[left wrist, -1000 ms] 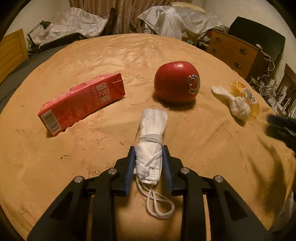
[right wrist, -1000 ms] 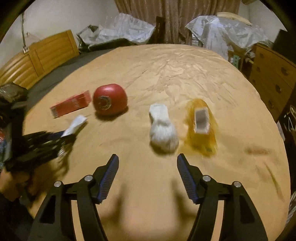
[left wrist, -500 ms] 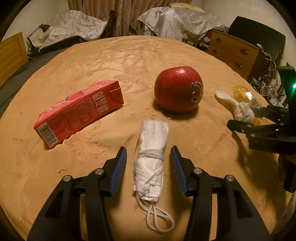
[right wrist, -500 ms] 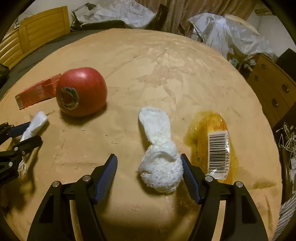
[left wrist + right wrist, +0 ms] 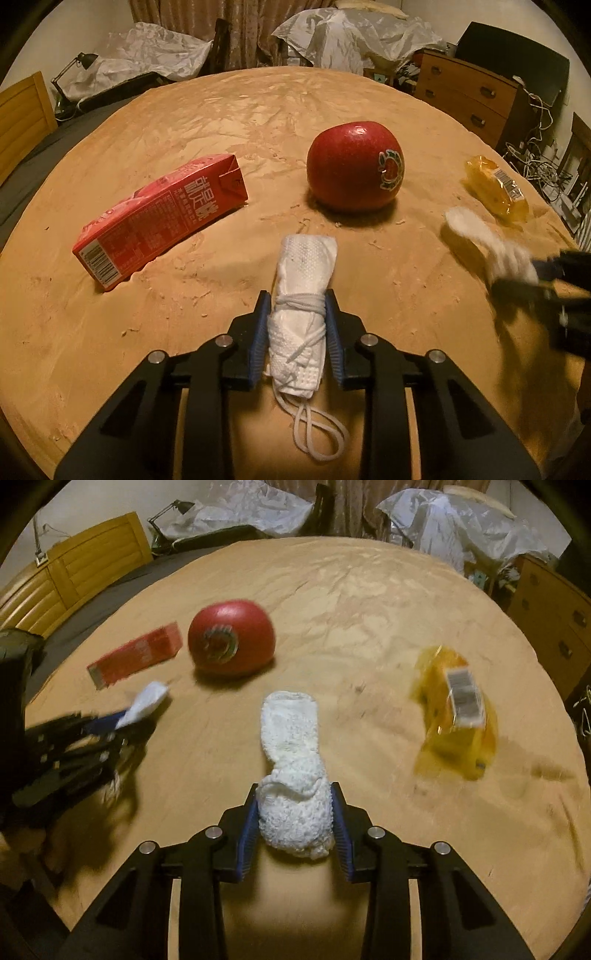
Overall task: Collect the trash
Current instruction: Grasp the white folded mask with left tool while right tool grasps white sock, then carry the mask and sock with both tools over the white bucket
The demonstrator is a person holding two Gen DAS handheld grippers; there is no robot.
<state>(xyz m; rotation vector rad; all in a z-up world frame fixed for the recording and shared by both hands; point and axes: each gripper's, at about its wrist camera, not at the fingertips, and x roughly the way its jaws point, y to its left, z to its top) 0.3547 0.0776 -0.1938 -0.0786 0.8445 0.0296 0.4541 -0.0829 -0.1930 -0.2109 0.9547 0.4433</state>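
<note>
My left gripper [image 5: 295, 317] is shut on a rolled white face mask [image 5: 301, 295] tied with its ear loops, low over the tan round table [image 5: 184, 110]. My right gripper [image 5: 293, 808] is shut on a twisted white tissue wad [image 5: 291, 775] and holds it above the table. That tissue wad also shows blurred in the left wrist view [image 5: 487, 240]. A red drink carton [image 5: 162, 218] lies on its side to the left. A yellow plastic wrapper [image 5: 456, 709] with a barcode label lies to the right.
A red apple [image 5: 354, 170] with a sticker sits mid-table behind the mask. A wooden dresser [image 5: 469, 99] stands at the right, a wooden headboard [image 5: 74, 576] at the left. Plastic-covered heaps [image 5: 351, 33] lie beyond the table.
My left gripper opened half a second ago and has closed again on the mask. My right gripper closed on the tissue wad and lifted it.
</note>
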